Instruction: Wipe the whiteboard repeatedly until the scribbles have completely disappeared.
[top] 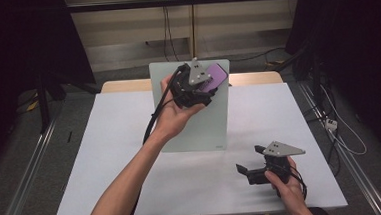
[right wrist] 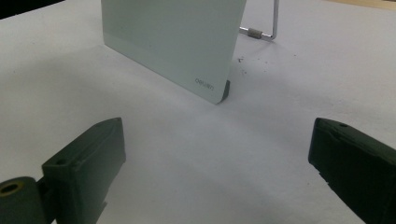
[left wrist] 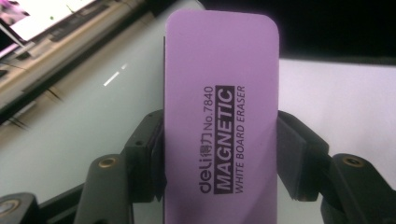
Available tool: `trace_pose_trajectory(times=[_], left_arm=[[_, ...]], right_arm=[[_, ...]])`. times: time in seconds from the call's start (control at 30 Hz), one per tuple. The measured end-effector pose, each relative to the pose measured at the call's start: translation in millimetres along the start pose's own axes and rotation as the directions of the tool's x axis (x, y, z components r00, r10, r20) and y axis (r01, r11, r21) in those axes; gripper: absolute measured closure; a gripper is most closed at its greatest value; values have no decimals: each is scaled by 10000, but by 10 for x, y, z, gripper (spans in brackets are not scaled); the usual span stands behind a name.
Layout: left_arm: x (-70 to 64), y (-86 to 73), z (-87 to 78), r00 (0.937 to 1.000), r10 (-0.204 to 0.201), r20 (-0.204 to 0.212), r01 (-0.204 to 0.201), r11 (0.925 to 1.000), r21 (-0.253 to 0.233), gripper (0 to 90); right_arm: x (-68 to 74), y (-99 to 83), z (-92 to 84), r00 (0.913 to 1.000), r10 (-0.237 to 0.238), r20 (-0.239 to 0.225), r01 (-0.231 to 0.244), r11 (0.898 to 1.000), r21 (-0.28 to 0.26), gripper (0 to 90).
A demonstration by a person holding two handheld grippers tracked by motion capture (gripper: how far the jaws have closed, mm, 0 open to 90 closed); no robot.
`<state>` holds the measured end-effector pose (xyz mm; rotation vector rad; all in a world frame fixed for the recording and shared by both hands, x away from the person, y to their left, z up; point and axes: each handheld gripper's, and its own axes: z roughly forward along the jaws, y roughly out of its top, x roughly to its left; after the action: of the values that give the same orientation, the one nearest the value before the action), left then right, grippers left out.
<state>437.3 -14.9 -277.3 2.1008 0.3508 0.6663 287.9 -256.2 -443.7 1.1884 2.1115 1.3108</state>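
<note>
- High view: the left gripper holds the flat purple rectangular whiteboard eraser up at the top of the pale, glossy propped-up whiteboard, near its upper right corner.
- Left gripper view: both black jaws pinch the eraser by its long edges. The grip is low on the body, so pressing hard while wiping could lever it out of the pads.
- Right gripper view: the board leans on a thin wire stand on the white table. A firm push at the top might tip or slide it backward.
- The right gripper rests on the table with jaws spread, holding nothing and well apart from the board, so I judge that nothing braces it.
</note>
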Motion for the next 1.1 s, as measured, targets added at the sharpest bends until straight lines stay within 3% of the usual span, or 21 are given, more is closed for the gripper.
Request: trace_pose_trajectory(times=[0.13, 0.37, 0.43, 0.57, 0.7, 0.9, 1.1], left_arm=[[-144, -62, 96, 9997, -109, 201, 106, 9998, 163, 410], [-362, -196, 243, 9952, 126, 971, -201, 9969, 762, 410], [-377, -202, 258, 9938, 215, 1091, -308, 9959, 846, 409], [-326, -158, 245, 9932, 54, 1163, -142, 9970, 755, 410], [-219, -62, 159, 9978, 13, 660, -47, 9986, 522, 410], [-9, -66, -18, 9970, -779, 41, 778, 9969, 146, 410], [48, -116, -109, 9973, -697, -242, 703, 9972, 244, 410]], right_arm=[[8, -1, -7, 10000, -2, 1, 2, 10000, 15, 39], [11, -1, -9, 10000, -1, -6, 1, 10000, 25, 39], [7, 0, -6, 10000, -13, 13, 13, 10000, 17, 39], [8, 0, -4, 10000, -17, 4, 17, 10000, 22, 39], [4, -1, -8, 10000, -11, -5, 11, 10000, -4, 39], [5, -3, -12, 10000, -36, -30, 36, 10000, -2, 39], [9, -1, -10, 10000, -28, -7, 28, 10000, 8, 39]])
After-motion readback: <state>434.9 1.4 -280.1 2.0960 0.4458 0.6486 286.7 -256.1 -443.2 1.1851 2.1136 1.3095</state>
